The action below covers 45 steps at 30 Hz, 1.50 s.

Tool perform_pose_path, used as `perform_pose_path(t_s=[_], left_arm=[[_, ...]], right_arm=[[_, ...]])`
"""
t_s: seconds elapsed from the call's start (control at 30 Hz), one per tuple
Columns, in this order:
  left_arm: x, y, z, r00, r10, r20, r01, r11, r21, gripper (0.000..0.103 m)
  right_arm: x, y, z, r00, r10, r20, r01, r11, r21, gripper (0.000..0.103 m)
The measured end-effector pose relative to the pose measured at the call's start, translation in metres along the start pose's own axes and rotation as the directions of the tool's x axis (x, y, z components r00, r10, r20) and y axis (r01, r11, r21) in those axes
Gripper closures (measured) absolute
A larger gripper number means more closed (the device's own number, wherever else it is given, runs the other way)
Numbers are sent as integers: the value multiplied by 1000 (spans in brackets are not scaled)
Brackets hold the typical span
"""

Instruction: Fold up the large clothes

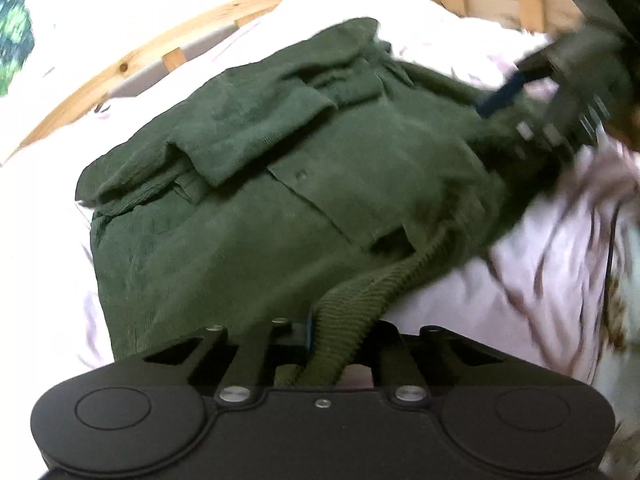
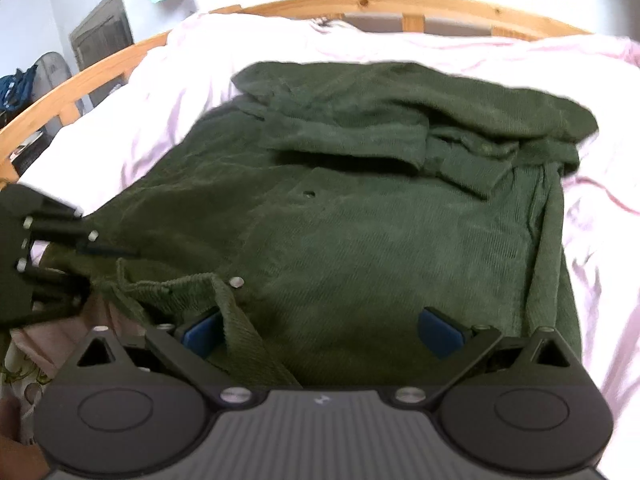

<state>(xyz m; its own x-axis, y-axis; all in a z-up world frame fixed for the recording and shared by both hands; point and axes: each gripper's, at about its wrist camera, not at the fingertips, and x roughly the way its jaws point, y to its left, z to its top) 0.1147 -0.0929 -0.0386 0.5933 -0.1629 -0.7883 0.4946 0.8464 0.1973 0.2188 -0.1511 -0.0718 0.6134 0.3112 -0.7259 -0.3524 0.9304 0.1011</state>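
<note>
From the left wrist camera, the dark green corduroy jacket (image 1: 280, 184) fills the middle of the frame, lying on a pale pink bedsheet (image 1: 532, 264) with its sleeves folded across its upper part. At the bottom centre the left gripper (image 1: 320, 332) has its jaws pressed together on the jacket's ribbed knit hem (image 1: 360, 300), which runs down between the fingers. In the upper right the right gripper (image 1: 532, 100) appears blurred, its blue-padded tips at the jacket's edge. A light wooden bed frame (image 1: 132, 64) curves across the upper left.

The right wrist camera shows what the first cannot: the right gripper (image 2: 320, 328) has its jaws spread wide, blue pads on either side, hovering above the jacket (image 2: 360, 232) and holding nothing. A small round snap button (image 2: 237, 281) sits near the ribbed hem (image 2: 192, 284). At the left edge, the left gripper (image 2: 100, 248) grips that hem. The wooden frame (image 2: 400, 2) arcs across the top, above the bedsheet (image 2: 168, 100).
</note>
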Motion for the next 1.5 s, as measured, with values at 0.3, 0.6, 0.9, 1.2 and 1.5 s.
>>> perform_pose_path(t_s=[0.3,0.6,0.9,1.2,1.5], left_arm=[[10,53,51,993,-120,-12,115,970,-212,94],[11,58,60,994,-108,-6,105,974,-200,93],[10,41,21,998,25,-50,-34,981,-191,71],[7,33,-20,969,204,-141,-221,969,-115,68],[-19,63,-34,973,207,-104,-226,948,-222,94]], right_arm=[[-27,46,-6,994,70,86,-47,969,-241,0],[19,68,-22,922,-370,118,387,848,-363,25],[-10,42,14,974,-190,124,215,948,-234,85],[-23,21,57,971,-132,198,171,965,-196,85],[3,33,-19,947,-322,-14,262,797,-545,53]])
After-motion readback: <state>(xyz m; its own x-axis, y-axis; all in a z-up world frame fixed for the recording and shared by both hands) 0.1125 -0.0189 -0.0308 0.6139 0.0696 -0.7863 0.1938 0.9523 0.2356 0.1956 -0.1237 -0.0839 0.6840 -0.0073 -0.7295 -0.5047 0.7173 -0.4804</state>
